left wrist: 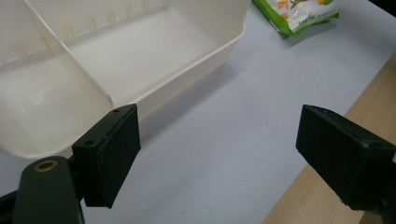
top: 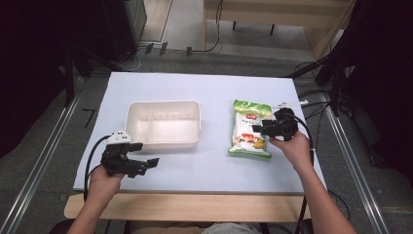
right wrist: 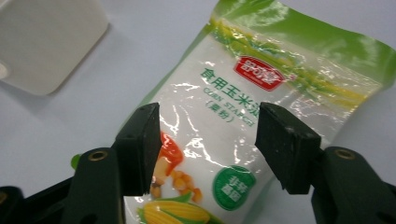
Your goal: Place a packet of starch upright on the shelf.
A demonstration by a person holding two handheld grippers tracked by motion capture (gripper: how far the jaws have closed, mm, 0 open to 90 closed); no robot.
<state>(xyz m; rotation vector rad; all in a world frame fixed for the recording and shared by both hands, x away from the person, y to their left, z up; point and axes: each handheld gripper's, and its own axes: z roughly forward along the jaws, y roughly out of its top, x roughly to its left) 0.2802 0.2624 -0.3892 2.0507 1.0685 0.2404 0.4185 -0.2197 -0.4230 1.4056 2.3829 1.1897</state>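
Two grippers, one in each of my hands, and neither has hold of anything. My left gripper [top: 146, 165] sits low at the near left part of the white table [top: 209, 165], just in front of the cream plastic container [top: 163, 123]. Its jaws are spread wide apart with only bare tabletop between them. Through the left gripper view, the container [left wrist: 116, 60] fills the upper left. You can see the thin divider wall splitting it into two compartments, and both look empty. One of my left gripper's [left wrist: 217, 154] pads [left wrist: 122, 154] is right by the container's near rim, though I can't tell if it's actually touching.

My right gripper [top: 260, 130] is over on the right, hovering above the green and white bag of corn starch [top: 249, 130]. The bag lies flat on the table, well apart from the container, with its green top edge pointing away from me. In the right gripper view the jaws of the gripper [right wrist: 208, 149] are partly open, straddling the middle of the bag [right wrist: 243, 93] right around the printed label. The bag's corn picture sits down near the bottom between the jaws. Whether the pads are resting on the plastic or just above it, I honestly can't tell. A corner of the container [right wrist: 46, 42] peeks in at the upper left.
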